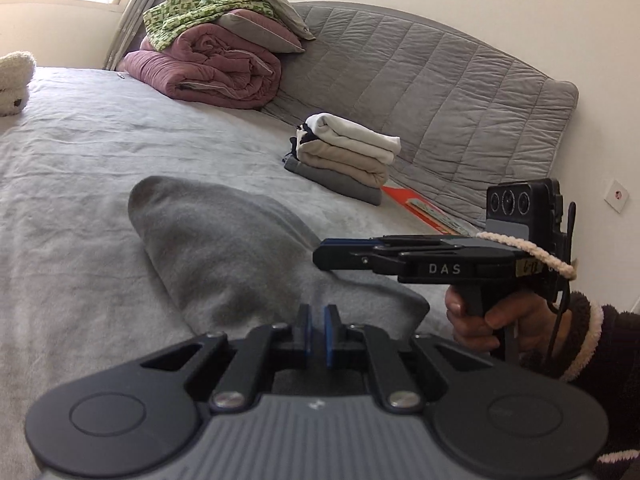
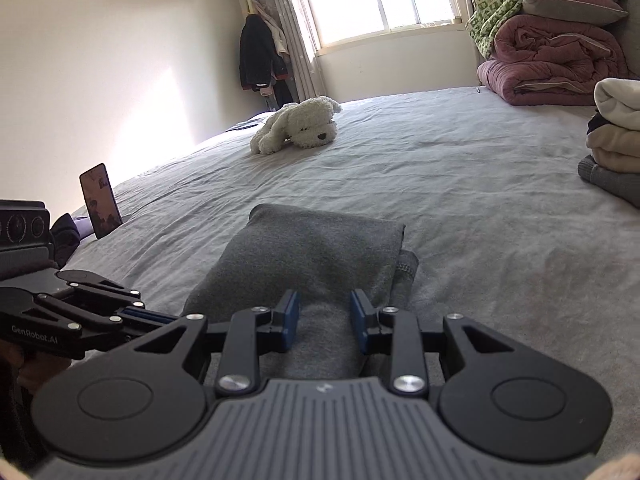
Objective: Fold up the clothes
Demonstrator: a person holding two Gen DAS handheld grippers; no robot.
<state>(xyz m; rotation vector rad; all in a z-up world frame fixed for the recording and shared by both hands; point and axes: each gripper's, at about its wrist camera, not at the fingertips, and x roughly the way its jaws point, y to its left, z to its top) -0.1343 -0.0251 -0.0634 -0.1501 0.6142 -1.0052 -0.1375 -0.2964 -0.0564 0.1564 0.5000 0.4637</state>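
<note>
A folded grey garment (image 1: 224,248) lies on the grey bed sheet, and it also shows in the right wrist view (image 2: 308,256). My left gripper (image 1: 318,330) hovers over the garment's near edge with its blue pads almost together and nothing between them. My right gripper (image 2: 325,322) is open, its blue pads apart over the garment's near end. In the left wrist view the right gripper (image 1: 320,254) comes in from the right, above the garment. In the right wrist view the left gripper (image 2: 160,316) shows at the left.
A stack of folded clothes (image 1: 344,156) sits by the grey quilted headboard (image 1: 440,92). Rolled pink and green bedding (image 1: 212,56) is piled behind. A white plush dog (image 2: 298,124) lies mid-bed. A phone (image 2: 100,200) stands at the bed's left edge.
</note>
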